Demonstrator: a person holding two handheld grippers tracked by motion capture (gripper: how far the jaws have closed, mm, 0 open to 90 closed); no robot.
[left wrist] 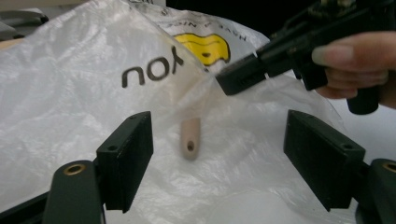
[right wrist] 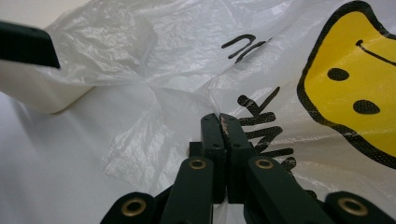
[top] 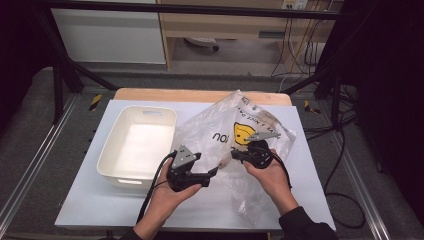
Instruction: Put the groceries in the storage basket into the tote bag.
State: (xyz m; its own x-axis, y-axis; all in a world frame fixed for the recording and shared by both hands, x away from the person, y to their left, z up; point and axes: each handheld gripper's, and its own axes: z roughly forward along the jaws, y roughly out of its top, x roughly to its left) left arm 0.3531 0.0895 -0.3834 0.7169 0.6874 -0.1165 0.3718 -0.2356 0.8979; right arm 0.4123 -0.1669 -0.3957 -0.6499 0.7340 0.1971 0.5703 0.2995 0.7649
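I see the desk (top: pixel 90 200) carrying a white tub (top: pixel 137 145) at its left and, just beside it to the right, my crumpled clear plastic bag (top: pixel 235 125) with a yellow smiley print. My right tongs (top: pixel 231 156) are clamped together on a fold of the bag's film. My left tongs (top: pixel 216 171) gape apart, facing the bag, where a small beige peg-like piece (left wrist: pixel 190 138) shows through the film.

Both forearms come in from below, the left hand (top: pixel 172 192) holding the left gripper (left wrist: pixel 219 154) level with its jaws spread wide apart, while the right hand (top: pixel 267 175) turns the right gripper (right wrist: pixel 223 122) inward toward it, jaws pressed tight together.
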